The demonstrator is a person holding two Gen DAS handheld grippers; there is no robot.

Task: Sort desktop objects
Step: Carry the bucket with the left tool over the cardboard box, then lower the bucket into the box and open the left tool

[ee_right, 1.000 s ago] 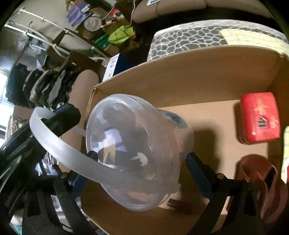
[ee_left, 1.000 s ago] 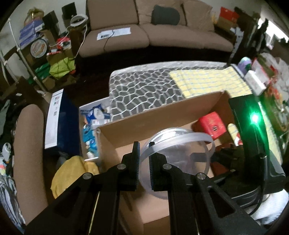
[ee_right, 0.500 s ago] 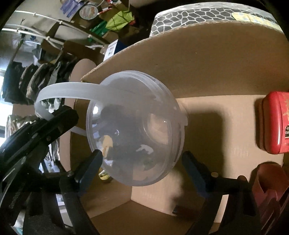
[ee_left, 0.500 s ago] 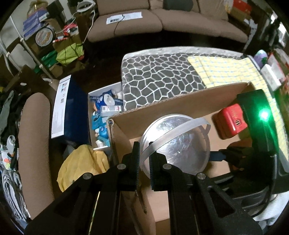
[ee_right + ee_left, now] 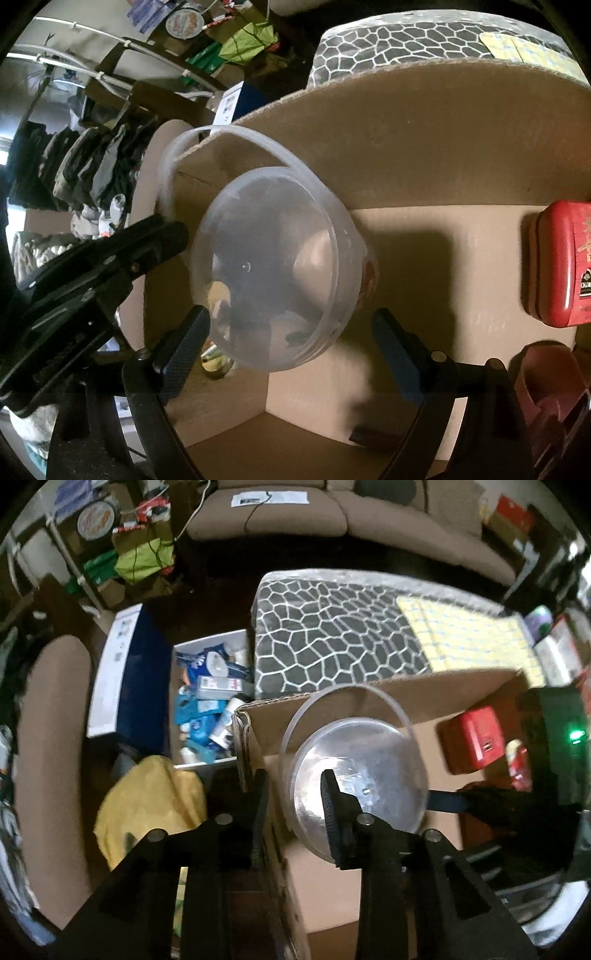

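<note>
A clear plastic tub (image 5: 360,775) with a translucent bail handle (image 5: 347,698) sits inside the left end of a brown cardboard box (image 5: 388,690). It also shows in the right wrist view (image 5: 280,266). My left gripper (image 5: 291,805) is open; its jaws stand apart over the box's left wall, just left of the tub, holding nothing. My right gripper (image 5: 291,332) is open wide, its fingers on either side of the tub and not touching it. A red tin (image 5: 471,738) lies at the box's right end, also seen in the right wrist view (image 5: 561,266).
A grey patterned ottoman (image 5: 332,627) with a yellow cloth (image 5: 469,638) stands behind the box. A white bin of packets (image 5: 207,701), a blue box (image 5: 125,675) and a yellow bag (image 5: 147,805) lie on the floor to the left. A brown sofa (image 5: 332,513) is at the back.
My left gripper has opened and let go of the tub's handle, which has swung back toward the box's far wall. The tub has settled lower in the box.
</note>
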